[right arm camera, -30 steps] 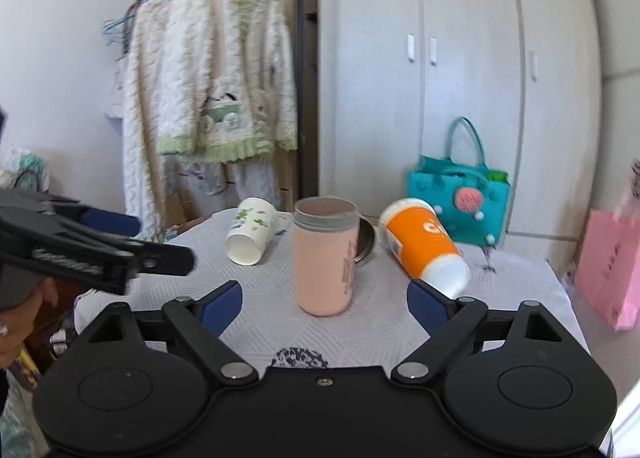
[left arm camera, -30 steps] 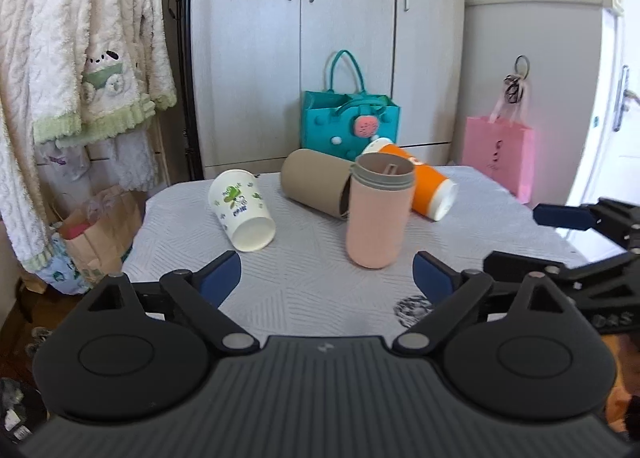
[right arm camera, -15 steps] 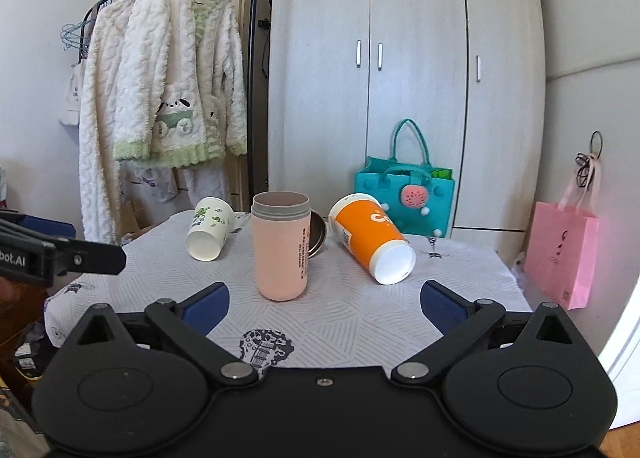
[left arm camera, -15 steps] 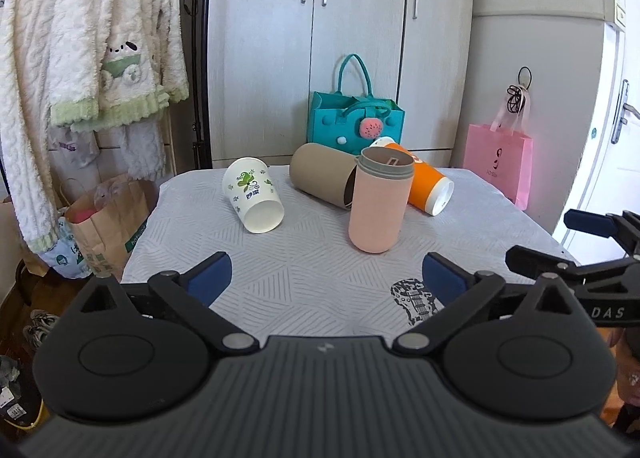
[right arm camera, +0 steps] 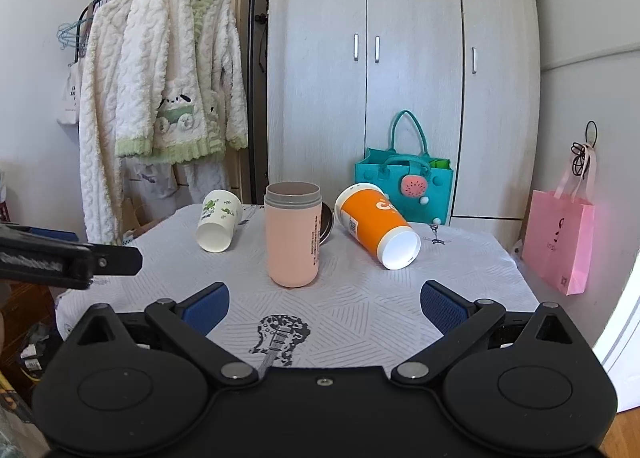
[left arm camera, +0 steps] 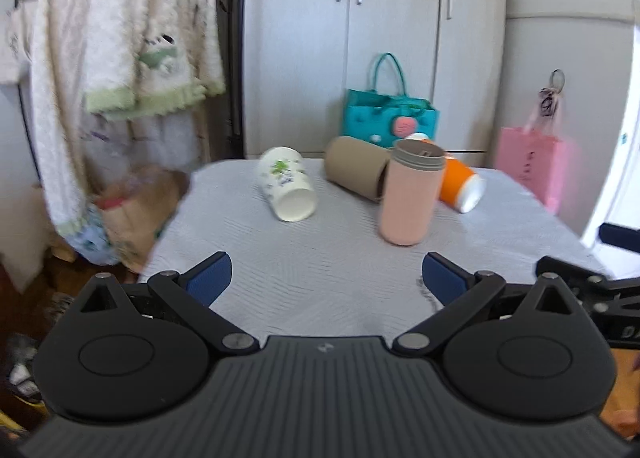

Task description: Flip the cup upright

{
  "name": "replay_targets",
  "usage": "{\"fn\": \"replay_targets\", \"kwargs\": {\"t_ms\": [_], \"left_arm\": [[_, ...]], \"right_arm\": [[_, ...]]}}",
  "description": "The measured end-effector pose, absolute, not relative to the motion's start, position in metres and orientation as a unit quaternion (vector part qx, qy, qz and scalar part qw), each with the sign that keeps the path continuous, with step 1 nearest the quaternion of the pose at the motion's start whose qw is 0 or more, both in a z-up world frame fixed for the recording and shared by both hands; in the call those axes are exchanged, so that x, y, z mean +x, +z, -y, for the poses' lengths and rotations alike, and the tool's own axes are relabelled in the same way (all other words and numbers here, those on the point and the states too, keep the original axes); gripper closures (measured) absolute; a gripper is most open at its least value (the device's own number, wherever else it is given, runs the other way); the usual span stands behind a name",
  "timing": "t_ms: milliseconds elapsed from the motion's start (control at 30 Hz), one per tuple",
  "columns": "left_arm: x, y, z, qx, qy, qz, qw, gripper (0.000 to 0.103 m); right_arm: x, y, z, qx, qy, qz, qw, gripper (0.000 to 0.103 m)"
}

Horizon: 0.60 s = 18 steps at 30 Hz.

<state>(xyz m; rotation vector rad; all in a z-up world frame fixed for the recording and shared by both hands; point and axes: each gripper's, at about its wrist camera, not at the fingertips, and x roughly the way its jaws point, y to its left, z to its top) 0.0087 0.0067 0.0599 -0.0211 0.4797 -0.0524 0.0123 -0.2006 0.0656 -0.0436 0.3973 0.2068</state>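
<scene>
While the tall pink cup [right arm camera: 294,236] stands upright, three cups lie tipped; both grippers, left gripper [left arm camera: 326,276] and right gripper [right arm camera: 324,304], gape empty.

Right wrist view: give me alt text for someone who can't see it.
The open right gripper hovers empty over a table where a pink cup stands upright, flanked by a white cup and an orange cup lying on their sides. The left gripper pokes in at left.
</scene>
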Motion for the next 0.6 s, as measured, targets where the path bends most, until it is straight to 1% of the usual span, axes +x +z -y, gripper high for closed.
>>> {"fn": "replay_targets", "kwargs": {"t_ms": [167, 333, 600], "left_arm": [[0.0067, 0.0605, -0.0095, -0.022, -0.033, -0.243, 0.969, 0.0], [0.0048, 0.058, -0.0055, 0.004, -0.032, -0.249, 0.968, 0.0], [0.0048, 0.0563, -0.0039, -0.003, -0.037, -0.249, 0.968, 0.0]], "right_arm": [[0.0078, 0.0667, 0.1953, -0.026, 0.077, -0.198, 0.977, 0.0], [0.0074, 0.0669, 0.196, -0.023, 0.047, -0.201, 0.978, 0.0], [0.0108, 0.064, 0.1906, -0.036, 0.008, -0.192, 0.981, 0.0]]}}
